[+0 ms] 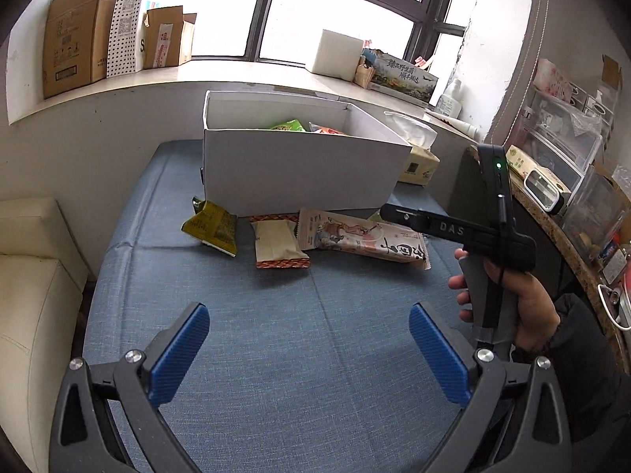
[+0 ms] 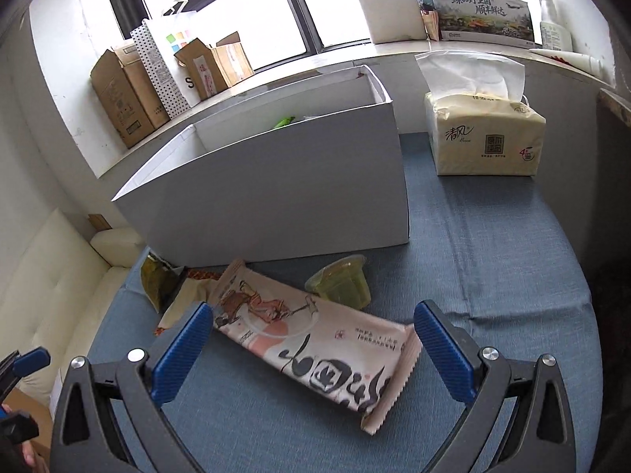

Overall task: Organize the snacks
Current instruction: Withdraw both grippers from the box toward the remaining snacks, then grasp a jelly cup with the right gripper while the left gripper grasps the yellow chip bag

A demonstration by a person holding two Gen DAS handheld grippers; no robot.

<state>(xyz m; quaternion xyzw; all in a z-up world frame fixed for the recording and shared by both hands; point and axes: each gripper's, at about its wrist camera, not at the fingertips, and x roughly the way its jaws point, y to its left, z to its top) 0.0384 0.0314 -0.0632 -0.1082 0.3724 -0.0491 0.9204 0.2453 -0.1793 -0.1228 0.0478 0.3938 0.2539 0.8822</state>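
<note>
Right tongs (image 2: 313, 349): spread wide, straddling long pink snack packet (image 2: 315, 339) at frame centre, not gripping. Left tongs (image 1: 308, 349): spread wide, empty. White box (image 2: 276, 181): centre frame, above packet.

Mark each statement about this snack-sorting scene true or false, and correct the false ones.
1. The long pink printed snack packet lies on the blue cloth. True.
2. The right gripper is shut on that packet. False: its jaws are open on either side of it.
3. The white cardboard box already holds snacks. True.
4. The translucent yellow-green jelly cup sits inside the box. False: it lies outside, in front.
5. The left gripper is open and empty. True.
</note>
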